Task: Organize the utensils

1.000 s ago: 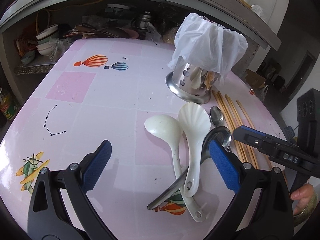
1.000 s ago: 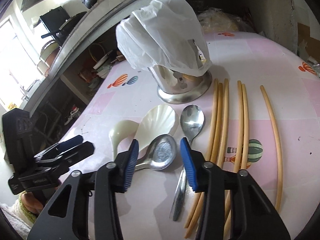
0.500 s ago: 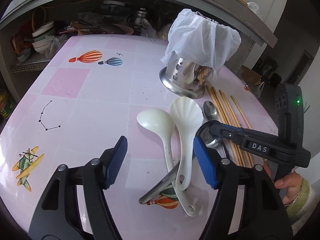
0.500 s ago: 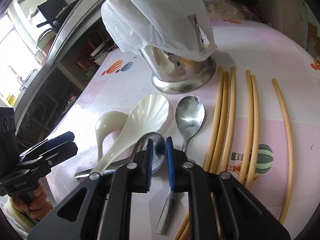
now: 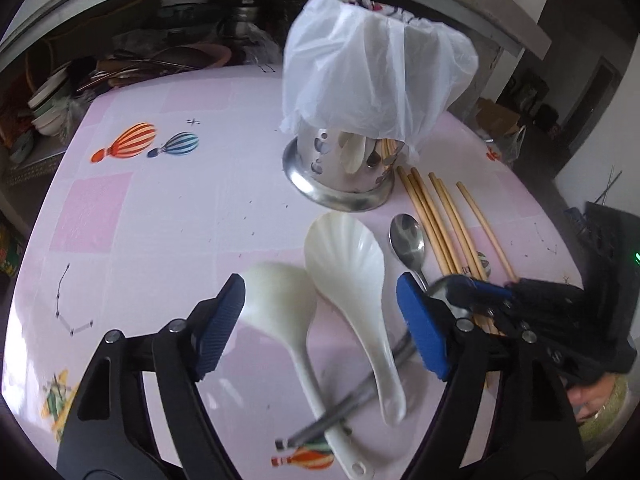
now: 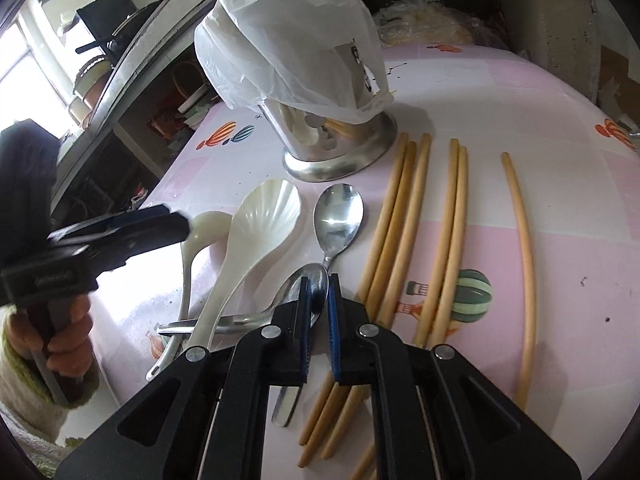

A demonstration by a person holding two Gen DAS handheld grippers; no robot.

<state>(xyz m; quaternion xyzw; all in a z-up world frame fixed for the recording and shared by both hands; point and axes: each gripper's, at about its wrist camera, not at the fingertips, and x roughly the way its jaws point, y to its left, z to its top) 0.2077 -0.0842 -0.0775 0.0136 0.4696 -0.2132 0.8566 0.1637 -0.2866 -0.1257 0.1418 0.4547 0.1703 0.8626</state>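
The desk [image 5: 168, 216] I'm working over is pink and printed with hot-air balloons; behind it run dim shelves of bowls and pans, with a bright window off to one side in the right view. The steel caddy [image 6: 340, 152], hooded by a white bag [image 6: 292, 36], stands at the far middle, and through its holes I can make out a few utensils already inside. Most of the job is left, I'd say. Six chopsticks [image 6: 404, 216] lie in a loose row just right of the caddy. Two white ladles [image 5: 344, 264] lie side by side with their handles crossing a steel ladle [image 6: 248, 312], and a small spoon [image 6: 338, 216] sits between them and the chopsticks.

My left tool [image 5: 320, 324] hangs spread wide above the white ladles, holding nothing. My right tool [image 6: 319, 320] is pressed nearly together, pinching the steel ladle at the rim of its bowl. I judge that one goes into the caddy first; whether it is off the desk yet I cannot tell.
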